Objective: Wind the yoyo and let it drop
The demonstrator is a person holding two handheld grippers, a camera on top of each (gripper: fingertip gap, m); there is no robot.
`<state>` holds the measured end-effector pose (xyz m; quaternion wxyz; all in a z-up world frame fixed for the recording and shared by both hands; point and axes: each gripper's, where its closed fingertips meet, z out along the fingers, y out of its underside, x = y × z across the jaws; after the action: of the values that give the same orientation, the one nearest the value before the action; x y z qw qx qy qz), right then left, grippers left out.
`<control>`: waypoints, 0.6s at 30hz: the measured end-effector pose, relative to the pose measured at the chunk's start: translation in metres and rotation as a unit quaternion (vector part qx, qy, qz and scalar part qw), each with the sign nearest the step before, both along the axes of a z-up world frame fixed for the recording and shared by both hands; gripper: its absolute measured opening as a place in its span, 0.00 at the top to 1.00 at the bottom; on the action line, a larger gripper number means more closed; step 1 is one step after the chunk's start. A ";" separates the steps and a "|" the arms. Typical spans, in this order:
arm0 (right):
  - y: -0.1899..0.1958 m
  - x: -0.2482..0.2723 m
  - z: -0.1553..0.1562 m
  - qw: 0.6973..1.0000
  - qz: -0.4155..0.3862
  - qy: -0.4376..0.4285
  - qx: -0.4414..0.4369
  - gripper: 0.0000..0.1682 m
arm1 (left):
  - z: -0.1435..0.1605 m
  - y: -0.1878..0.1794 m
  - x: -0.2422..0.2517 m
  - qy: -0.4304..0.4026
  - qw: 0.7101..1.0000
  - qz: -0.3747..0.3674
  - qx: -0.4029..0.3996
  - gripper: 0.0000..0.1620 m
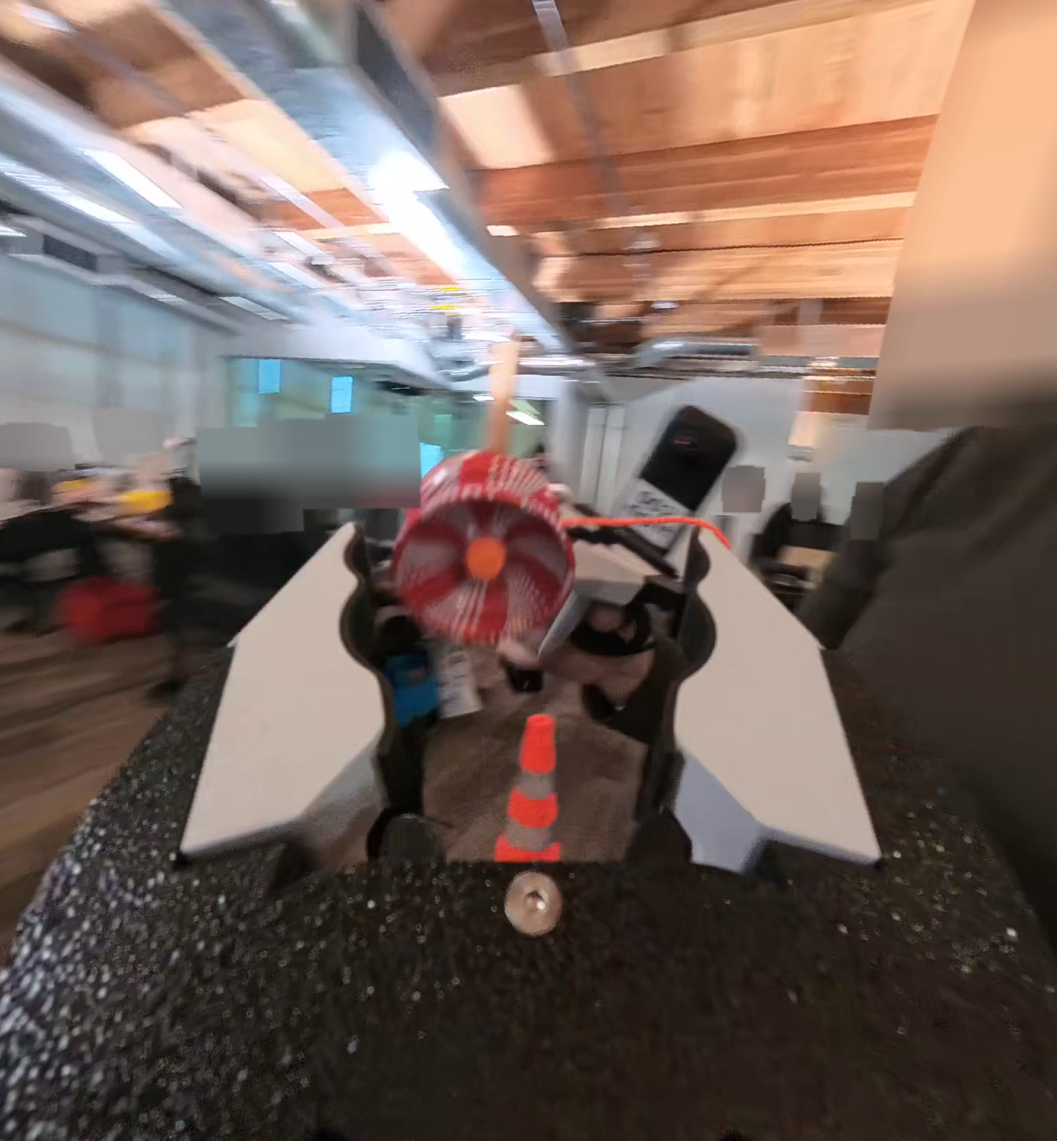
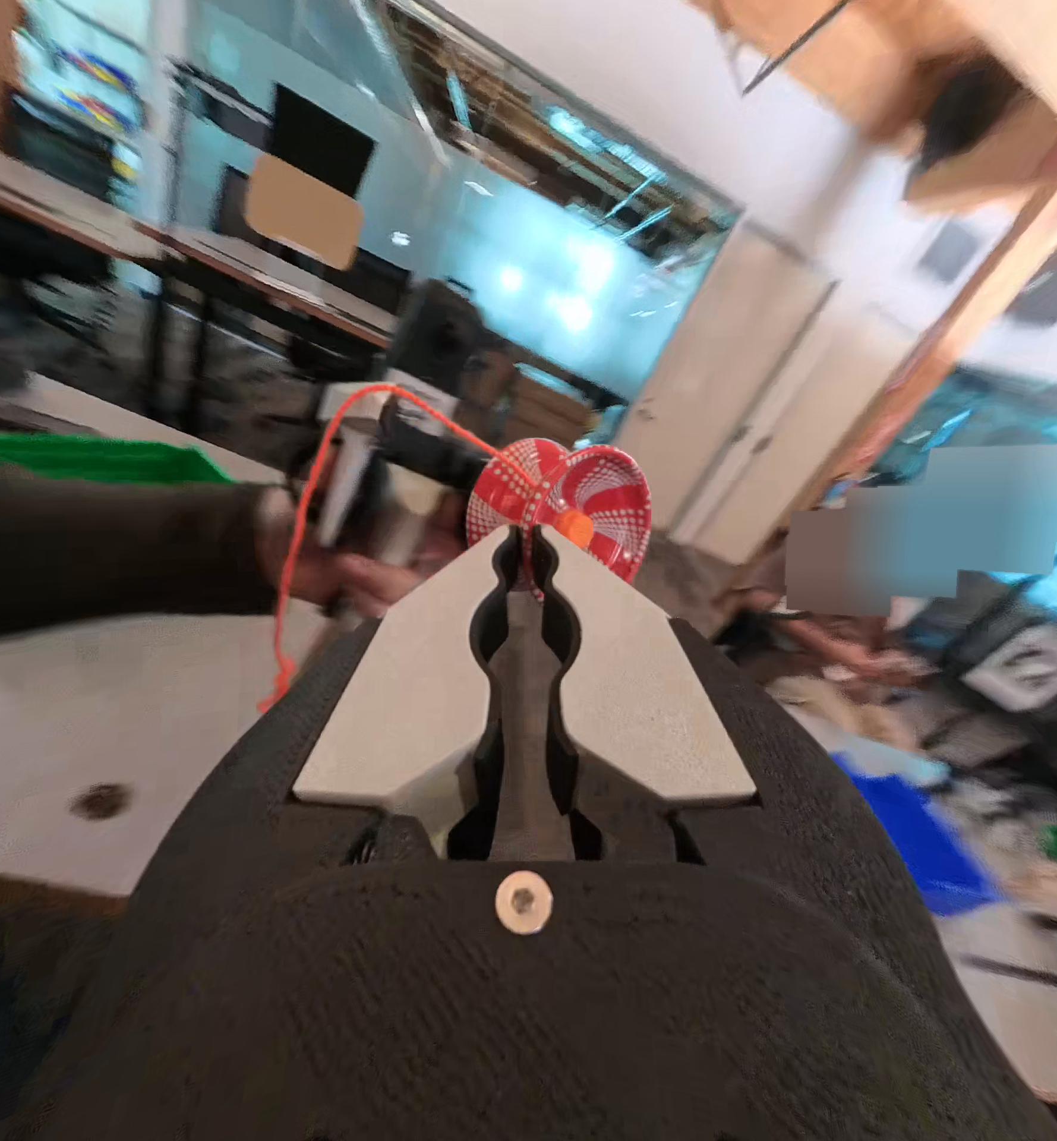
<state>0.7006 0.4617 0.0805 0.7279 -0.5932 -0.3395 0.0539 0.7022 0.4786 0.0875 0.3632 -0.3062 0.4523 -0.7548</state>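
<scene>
In the left wrist view, the left gripper is seen with its fingers spread wide and nothing held between them. The red-and-white yoyo is seen just ahead, toward twelve o'clock, with its orange string led off toward three o'clock. A small orange cone is seen below. In the right wrist view, the yoyo is pinched by its rim at the tips of the right gripper, whose fingers are nearly closed; the string is looped toward nine o'clock.
</scene>
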 end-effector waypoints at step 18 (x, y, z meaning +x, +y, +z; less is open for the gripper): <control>0.014 -0.127 -0.017 0.992 0.093 0.059 0.055 0.99 | -0.027 0.003 -0.137 0.118 0.954 0.260 -0.088 0.72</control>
<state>0.5733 0.4762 0.0640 0.7700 -0.5138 -0.3523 0.1376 0.5651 0.4816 0.0602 0.4625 -0.5308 0.3285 -0.6296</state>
